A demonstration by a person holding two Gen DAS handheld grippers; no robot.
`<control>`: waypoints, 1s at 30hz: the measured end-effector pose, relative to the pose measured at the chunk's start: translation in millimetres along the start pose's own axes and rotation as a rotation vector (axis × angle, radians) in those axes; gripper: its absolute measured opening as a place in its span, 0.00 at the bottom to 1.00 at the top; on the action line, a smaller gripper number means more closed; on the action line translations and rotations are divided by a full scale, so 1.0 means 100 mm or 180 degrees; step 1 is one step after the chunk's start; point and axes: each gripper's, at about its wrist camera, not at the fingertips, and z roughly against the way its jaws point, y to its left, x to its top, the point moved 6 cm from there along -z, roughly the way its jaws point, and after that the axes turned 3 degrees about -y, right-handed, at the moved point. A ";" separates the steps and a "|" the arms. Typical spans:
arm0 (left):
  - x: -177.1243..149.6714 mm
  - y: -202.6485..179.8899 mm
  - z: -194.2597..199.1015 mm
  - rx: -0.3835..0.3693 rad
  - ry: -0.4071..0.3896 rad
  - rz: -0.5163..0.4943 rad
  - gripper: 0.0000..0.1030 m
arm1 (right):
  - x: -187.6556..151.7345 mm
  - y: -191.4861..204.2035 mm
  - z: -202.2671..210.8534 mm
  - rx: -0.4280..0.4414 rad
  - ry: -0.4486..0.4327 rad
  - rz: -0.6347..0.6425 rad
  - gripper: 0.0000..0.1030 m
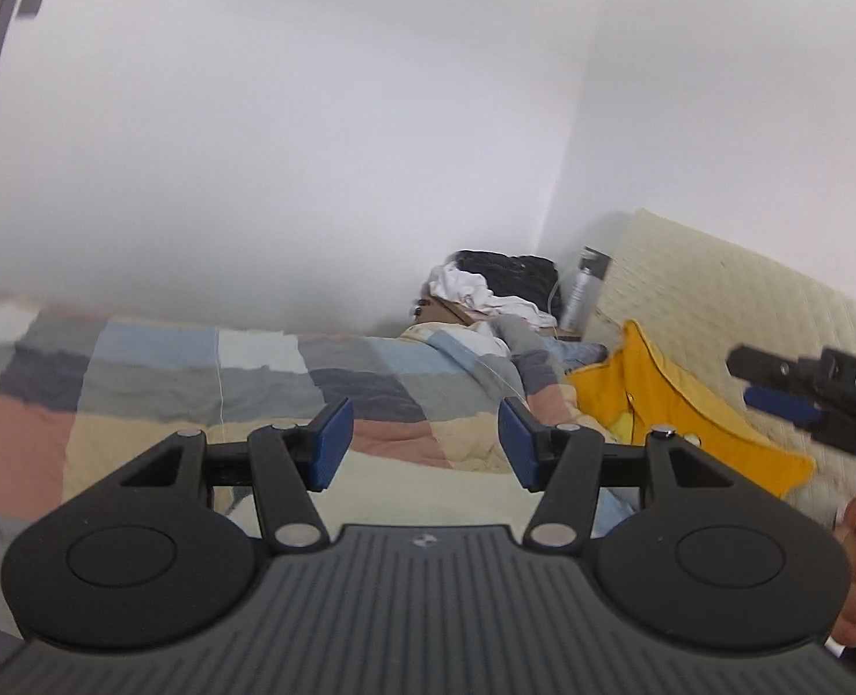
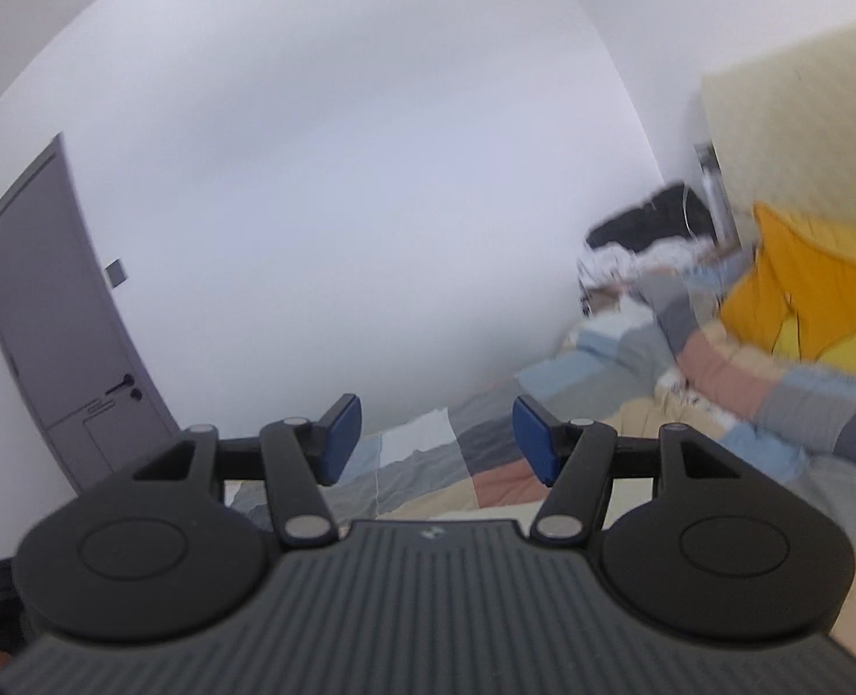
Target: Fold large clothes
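Note:
My left gripper (image 1: 425, 443) is open and empty, held above a bed covered by a patchwork quilt (image 1: 196, 382). A pale cream cloth (image 1: 428, 492) lies on the quilt just below its jaws. My right gripper (image 2: 436, 443) is open and empty too, raised above the same quilt (image 2: 428, 463); it also shows at the right edge of the left wrist view (image 1: 775, 388). A yellow garment (image 1: 659, 405) lies on the bed by the headboard, also in the right wrist view (image 2: 804, 301).
A heap of white and dark clothes (image 1: 491, 284) sits in the far corner. A cream padded headboard (image 1: 717, 301) runs along the right. A grey bottle (image 1: 587, 284) stands beside it. A grey door (image 2: 51, 318) is at the left wall.

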 end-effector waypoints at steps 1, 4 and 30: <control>-0.02 -0.05 0.07 -0.0015 -0.0004 -0.0033 0.60 | -0.01 0.05 0.09 0.0017 -0.0019 0.0072 0.60; -0.12 -0.14 0.24 -0.0061 0.0011 -0.0101 0.60 | -0.10 0.13 0.33 -0.0019 -0.0070 0.0241 0.60; -1.10 -0.14 0.56 0.0061 0.0158 -0.0587 0.60 | -1.31 0.16 0.93 -0.0185 0.0240 0.0684 0.60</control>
